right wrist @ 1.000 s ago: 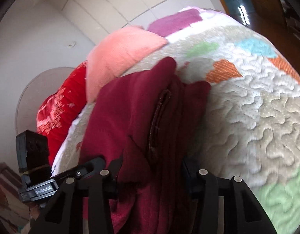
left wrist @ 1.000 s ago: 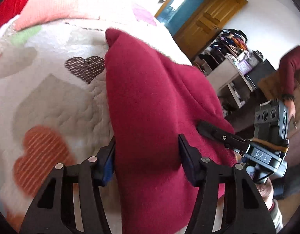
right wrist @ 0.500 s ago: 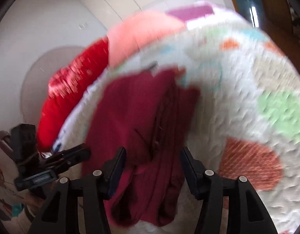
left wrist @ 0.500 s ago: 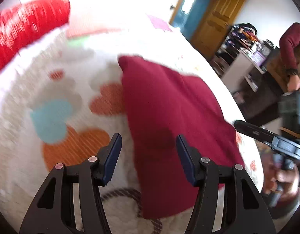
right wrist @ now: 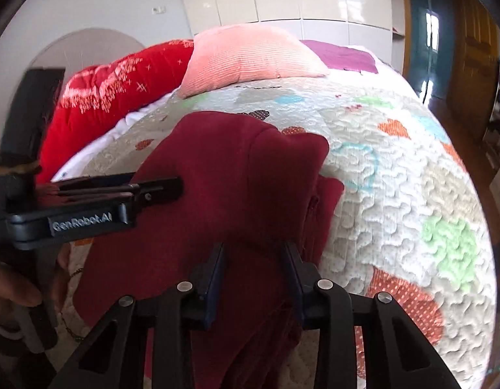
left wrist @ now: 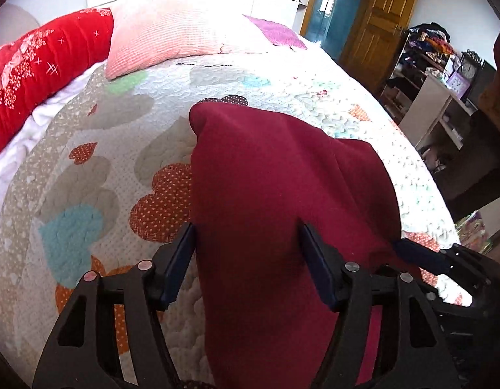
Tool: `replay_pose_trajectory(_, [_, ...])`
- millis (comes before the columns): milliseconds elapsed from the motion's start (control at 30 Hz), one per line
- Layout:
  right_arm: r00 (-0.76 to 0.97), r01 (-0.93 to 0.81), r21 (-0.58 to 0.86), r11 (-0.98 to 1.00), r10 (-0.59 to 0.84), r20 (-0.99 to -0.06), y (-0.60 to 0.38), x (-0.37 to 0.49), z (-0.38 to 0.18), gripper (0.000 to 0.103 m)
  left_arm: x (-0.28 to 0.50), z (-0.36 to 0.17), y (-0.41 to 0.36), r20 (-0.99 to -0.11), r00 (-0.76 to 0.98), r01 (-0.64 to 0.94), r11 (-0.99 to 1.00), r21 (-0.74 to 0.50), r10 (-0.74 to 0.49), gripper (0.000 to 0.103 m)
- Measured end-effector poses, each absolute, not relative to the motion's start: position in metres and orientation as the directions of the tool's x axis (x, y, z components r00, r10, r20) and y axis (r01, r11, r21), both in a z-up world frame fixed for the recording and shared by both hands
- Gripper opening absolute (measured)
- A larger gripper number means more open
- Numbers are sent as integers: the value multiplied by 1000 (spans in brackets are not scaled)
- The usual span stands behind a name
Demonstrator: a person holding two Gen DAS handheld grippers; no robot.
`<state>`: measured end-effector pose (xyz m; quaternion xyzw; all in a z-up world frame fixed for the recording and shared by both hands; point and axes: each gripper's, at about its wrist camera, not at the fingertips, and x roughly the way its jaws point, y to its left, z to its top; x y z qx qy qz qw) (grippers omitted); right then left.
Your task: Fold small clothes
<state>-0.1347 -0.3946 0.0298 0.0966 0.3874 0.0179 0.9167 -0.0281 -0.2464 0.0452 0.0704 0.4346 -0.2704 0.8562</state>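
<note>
Two tools stood over one dark red garment (left wrist: 275, 194), which lay on the heart-patterned quilt (left wrist: 97, 162) of the bed, filling the lower middle of both frames. My left tool (left wrist: 246, 256) was spread, its pads either side of the cloth's near end; whether they touched it I could not tell. My right tool (right wrist: 253, 269) was also spread, straddling bunched fabric beside a seam. I judged the cloth soft, limp and fairly thick, likely to sag and slide out of a shallow pinch. I thought it best taken at the near edge or corners, through all layers. A pink pillow (right wrist: 246, 55) lay well apart, toward the top of the frame.
</note>
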Motion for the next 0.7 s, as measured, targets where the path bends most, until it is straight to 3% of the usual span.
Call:
replay_pose_trajectory(300, [718, 19, 239, 971, 153, -679, -389, -169, 56, 34, -31, 47, -245, -781, 485, 511, 852, -112, -393, 67])
replay_pose_trajectory(400, [657, 54, 175, 983, 97, -748, -381, -167, 33, 34, -38, 50, -245, -778, 492, 510, 854, -105, -390, 67])
replay_pose_trajectory(467, [636, 70, 208, 976, 117, -763, -384, -165, 16, 34, -43, 52, -244, -778, 497, 512, 854, -95, -385, 67])
replay_pose_trajectory(700, [714, 75, 271, 960, 138, -686, -387, -192, 43, 35, -72, 72, -230, -724, 590, 497, 868, -24, -358, 67])
